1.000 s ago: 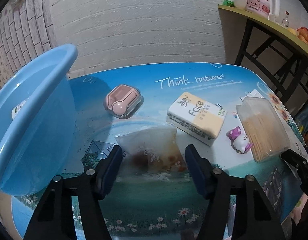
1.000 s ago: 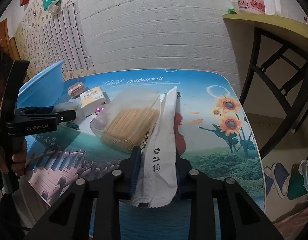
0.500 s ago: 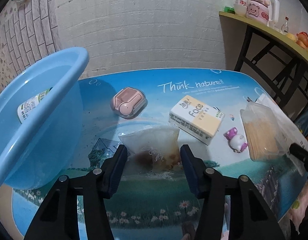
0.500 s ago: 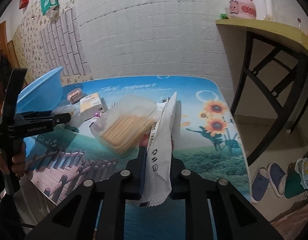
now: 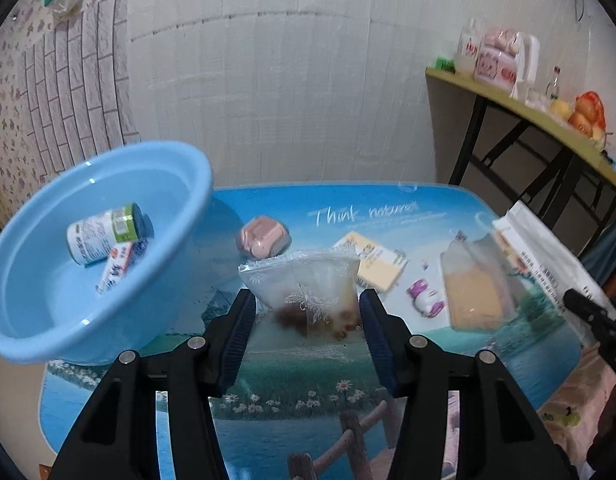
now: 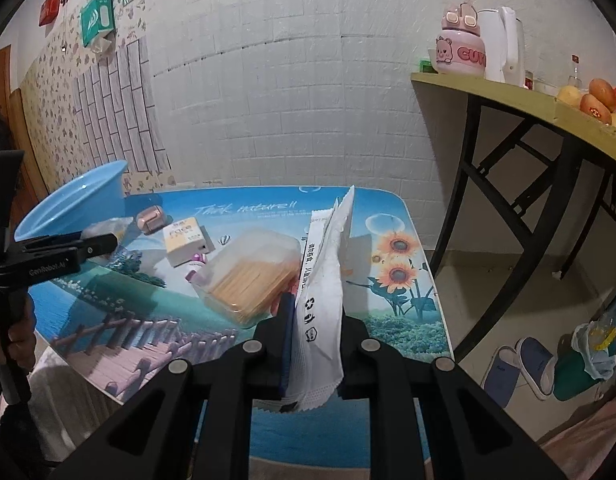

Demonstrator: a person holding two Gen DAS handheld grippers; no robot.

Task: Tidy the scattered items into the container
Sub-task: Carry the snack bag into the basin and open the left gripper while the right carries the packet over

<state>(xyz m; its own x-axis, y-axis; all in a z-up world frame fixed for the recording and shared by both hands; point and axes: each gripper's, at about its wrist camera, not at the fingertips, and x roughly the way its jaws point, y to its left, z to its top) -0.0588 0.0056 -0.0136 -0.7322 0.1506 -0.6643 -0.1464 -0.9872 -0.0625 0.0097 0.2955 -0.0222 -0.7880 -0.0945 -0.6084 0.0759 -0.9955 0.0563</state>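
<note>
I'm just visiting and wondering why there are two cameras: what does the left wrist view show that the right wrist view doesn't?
Only the left wrist view looks into the blue basin, showing a can and a small packet inside it. Only the right wrist view shows the floor with slippers. Both show the clear snack bag in the left gripper, the white packet in the right gripper, and the toothpick box.

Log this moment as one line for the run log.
left tool: shut on clear snack bag, lifted | right tool: shut on white packet, lifted | blue basin: holds can, tube
</note>
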